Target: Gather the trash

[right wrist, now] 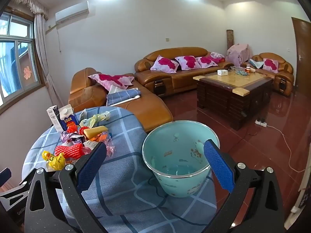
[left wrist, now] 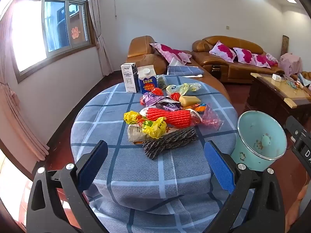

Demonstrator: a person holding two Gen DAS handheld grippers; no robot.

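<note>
The left claw [left wrist: 155,165] is hanging wide open over the blue checked surface [left wrist: 136,167], with nothing between its blue pads. Just beyond it, at mid-frame, the trash is lying in a heap: a grey rope bundle [left wrist: 169,141], a red knitted roll [left wrist: 171,117], yellow wrappers [left wrist: 154,129] and two cartons [left wrist: 139,79] behind. The right claw [right wrist: 155,164] is also standing fully open and empty, its right pad overlapping the rim of the mint bin [right wrist: 175,165] at lower centre.

bucket [left wrist: 260,136]: base hiding behind table's right edge
carton text [left wrist: 129,81]: too small to read
grey rope [right wrist: 49,168]: mostly hiding behind gripper finger
coffee-table items [right wrist: 240,71]: too small to tell
</note>
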